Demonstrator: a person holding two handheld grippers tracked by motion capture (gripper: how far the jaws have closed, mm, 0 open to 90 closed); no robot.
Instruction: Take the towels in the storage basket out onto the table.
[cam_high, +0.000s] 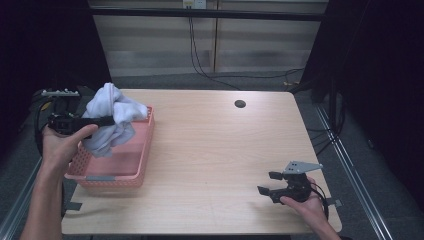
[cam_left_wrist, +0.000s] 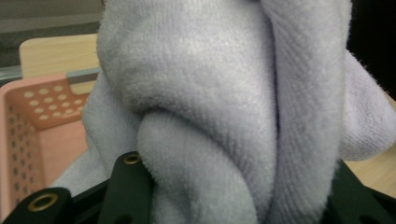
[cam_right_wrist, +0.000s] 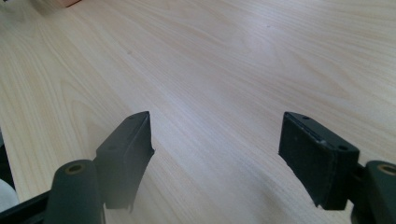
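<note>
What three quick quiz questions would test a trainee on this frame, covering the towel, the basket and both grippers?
1. True or false: the left gripper is clamped on the white towel.
2. The towel hangs over: A) the pink basket B) the table hole C) the floor.
3. What lies between the jaws of the right gripper?

Key: 1 true. 2 A. 3 nothing; they stand open over the bare table.
</note>
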